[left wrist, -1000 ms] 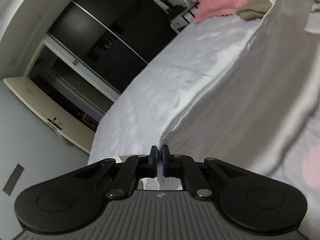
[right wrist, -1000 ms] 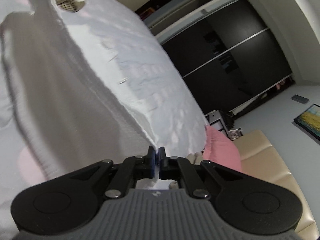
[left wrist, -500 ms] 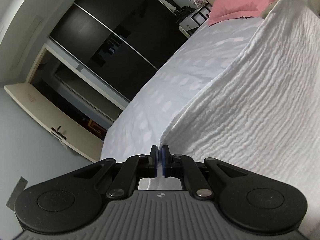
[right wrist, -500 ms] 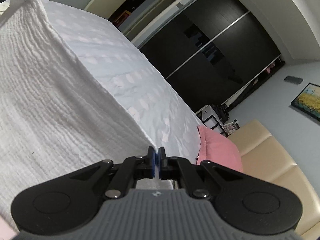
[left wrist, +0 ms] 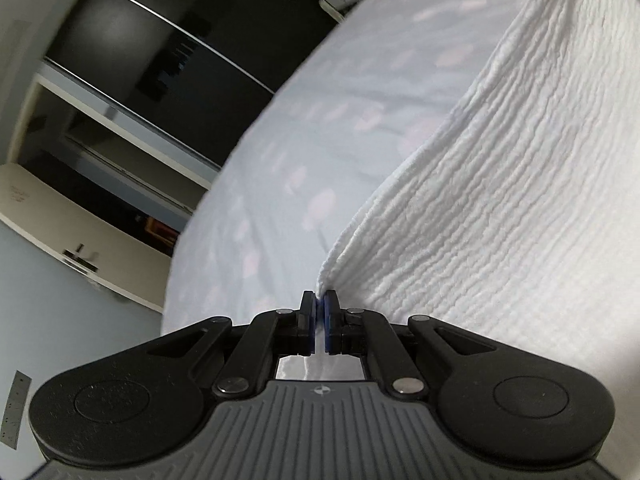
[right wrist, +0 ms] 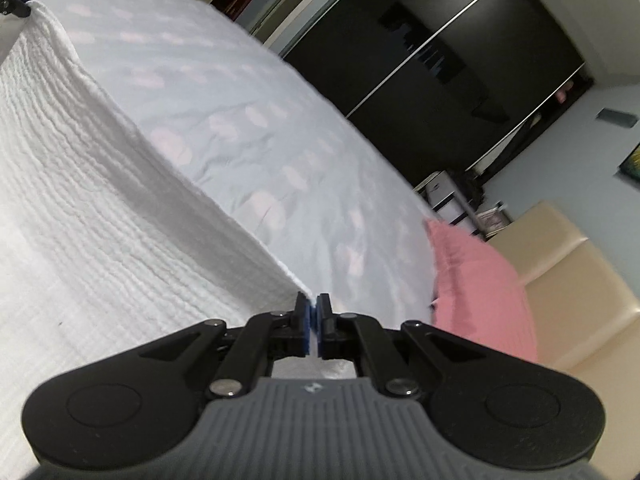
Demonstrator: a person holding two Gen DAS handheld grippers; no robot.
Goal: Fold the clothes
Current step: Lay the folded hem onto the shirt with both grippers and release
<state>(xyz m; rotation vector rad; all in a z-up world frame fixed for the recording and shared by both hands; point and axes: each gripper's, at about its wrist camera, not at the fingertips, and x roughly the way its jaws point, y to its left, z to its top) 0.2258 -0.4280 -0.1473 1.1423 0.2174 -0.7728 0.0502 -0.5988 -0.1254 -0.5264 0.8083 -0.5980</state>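
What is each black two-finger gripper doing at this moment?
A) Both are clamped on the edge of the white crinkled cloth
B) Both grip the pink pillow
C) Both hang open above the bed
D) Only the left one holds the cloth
A: the left gripper and the right gripper each pinch a corner of the white crinkled cloth, which spans between them over the pale spotted bedcover.

My left gripper hides the white cloth's pinched corner. Ahead of it, the dark wardrobe is smeared. Beyond my right gripper the pink pillow blurs, partly hidden behind the gripper.
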